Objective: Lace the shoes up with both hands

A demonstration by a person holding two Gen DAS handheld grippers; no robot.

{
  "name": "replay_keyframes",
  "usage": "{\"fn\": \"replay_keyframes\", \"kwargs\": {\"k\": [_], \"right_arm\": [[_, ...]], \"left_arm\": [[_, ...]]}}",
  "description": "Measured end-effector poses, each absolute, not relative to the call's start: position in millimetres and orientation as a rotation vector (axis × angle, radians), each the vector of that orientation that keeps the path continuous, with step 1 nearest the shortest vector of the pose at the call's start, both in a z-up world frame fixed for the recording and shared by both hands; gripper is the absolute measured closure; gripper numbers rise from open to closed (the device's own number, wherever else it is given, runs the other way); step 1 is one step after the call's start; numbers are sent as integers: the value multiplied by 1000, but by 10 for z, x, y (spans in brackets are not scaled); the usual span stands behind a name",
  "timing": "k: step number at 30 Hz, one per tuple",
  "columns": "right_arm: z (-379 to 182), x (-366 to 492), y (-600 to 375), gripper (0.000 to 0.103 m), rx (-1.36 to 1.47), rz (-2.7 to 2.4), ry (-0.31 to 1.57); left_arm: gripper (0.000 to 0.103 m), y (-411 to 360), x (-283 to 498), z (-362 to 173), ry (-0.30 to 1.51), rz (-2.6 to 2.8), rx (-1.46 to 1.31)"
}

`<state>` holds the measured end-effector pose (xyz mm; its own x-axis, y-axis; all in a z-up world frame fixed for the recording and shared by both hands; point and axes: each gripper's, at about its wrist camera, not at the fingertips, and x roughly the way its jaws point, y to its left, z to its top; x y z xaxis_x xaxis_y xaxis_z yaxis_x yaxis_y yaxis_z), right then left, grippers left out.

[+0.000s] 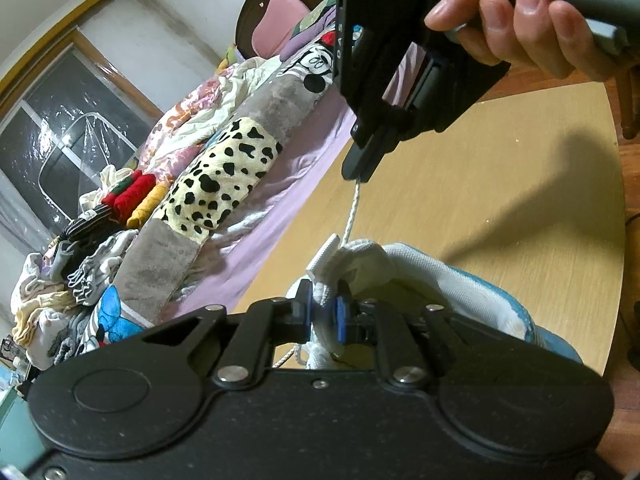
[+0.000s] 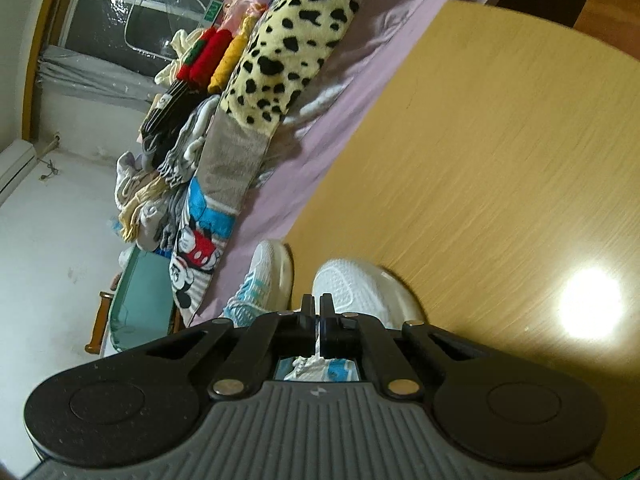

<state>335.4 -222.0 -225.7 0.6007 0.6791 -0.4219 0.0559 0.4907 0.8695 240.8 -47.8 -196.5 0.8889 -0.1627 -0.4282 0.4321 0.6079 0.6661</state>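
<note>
Right gripper (image 1: 357, 168) pinches taut lace (image 1: 351, 216) | left gripper (image 1: 322, 314) clamps shoe (image 1: 420, 280) tongue | step: tightening | next: steady pull

Right tool (image 2: 319, 312) body hides most of near shoe (image 2: 352, 284); second shoe (image 2: 266, 276) partly hidden, blurred.

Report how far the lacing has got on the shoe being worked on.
Done: cannot tell how many eyelets are threaded; the left tool blocks the shoe's front. In hand: the right tool is shut on the white lace and holds it taut above the shoe, while the left tool clamps white material at the shoe's upper. Left: no bow shows, and a second shoe waits beside it on the table.
</note>
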Motion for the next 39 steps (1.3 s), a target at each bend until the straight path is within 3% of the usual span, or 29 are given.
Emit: {"fn": "replay_keyframes", "kwargs": {"k": [33, 39], "right_arm": [[-1916, 3245, -3112, 99, 969, 266, 672], [-1812, 3195, -3309, 99, 968, 228, 620]], "left_arm": [[87, -638, 2021, -1662, 222, -412, 868], [79, -686, 2040, -1643, 216, -418, 863]]}}
